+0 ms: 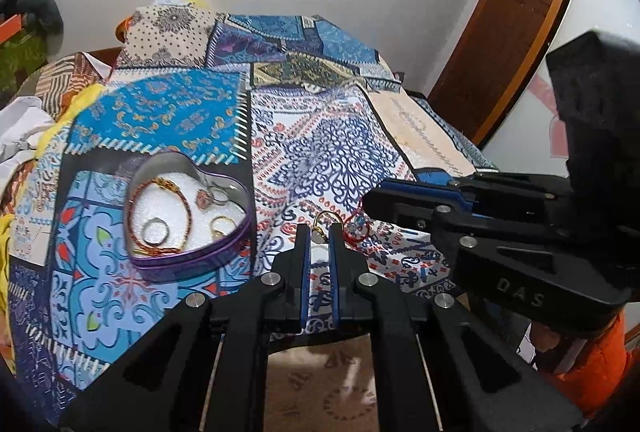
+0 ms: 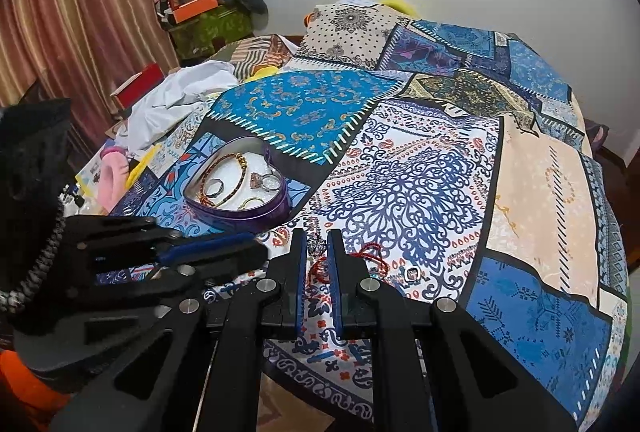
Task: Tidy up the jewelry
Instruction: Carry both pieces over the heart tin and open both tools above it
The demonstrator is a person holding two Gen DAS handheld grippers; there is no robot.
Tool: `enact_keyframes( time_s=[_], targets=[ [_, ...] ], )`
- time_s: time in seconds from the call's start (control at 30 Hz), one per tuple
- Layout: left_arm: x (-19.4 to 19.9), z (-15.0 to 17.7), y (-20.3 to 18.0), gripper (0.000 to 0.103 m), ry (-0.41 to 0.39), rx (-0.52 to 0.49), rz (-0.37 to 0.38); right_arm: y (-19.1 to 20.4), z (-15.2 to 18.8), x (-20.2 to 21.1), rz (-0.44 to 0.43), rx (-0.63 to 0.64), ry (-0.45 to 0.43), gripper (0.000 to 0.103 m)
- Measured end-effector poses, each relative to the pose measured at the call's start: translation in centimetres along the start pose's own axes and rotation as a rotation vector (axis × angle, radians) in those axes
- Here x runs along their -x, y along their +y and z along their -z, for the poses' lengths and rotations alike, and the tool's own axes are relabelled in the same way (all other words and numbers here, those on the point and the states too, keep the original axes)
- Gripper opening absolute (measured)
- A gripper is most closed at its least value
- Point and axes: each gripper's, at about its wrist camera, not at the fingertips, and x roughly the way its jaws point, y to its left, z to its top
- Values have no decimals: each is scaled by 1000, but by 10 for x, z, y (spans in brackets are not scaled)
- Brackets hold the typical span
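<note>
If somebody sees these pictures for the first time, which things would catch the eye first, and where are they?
First the purple heart tin on the patchwork cloth, holding a red braided bracelet and several rings. Near the front edge, the left claw is shut on a gold ring. Beside it, the right claw meets a red cord with a silver charm.

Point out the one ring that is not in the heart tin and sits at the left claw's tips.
The gold ring with the pale stone, between the left claw tips on the cloth; the other rings lie inside the heart tin.
</note>
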Motion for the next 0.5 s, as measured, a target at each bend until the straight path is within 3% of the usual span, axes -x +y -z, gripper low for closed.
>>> enact_keyframes(
  time_s=[0.5],
  targets=[
    [49, -9, 46, 7, -96, 40, -152, 28, -25, 9, -13, 31, -76, 9]
  ],
)
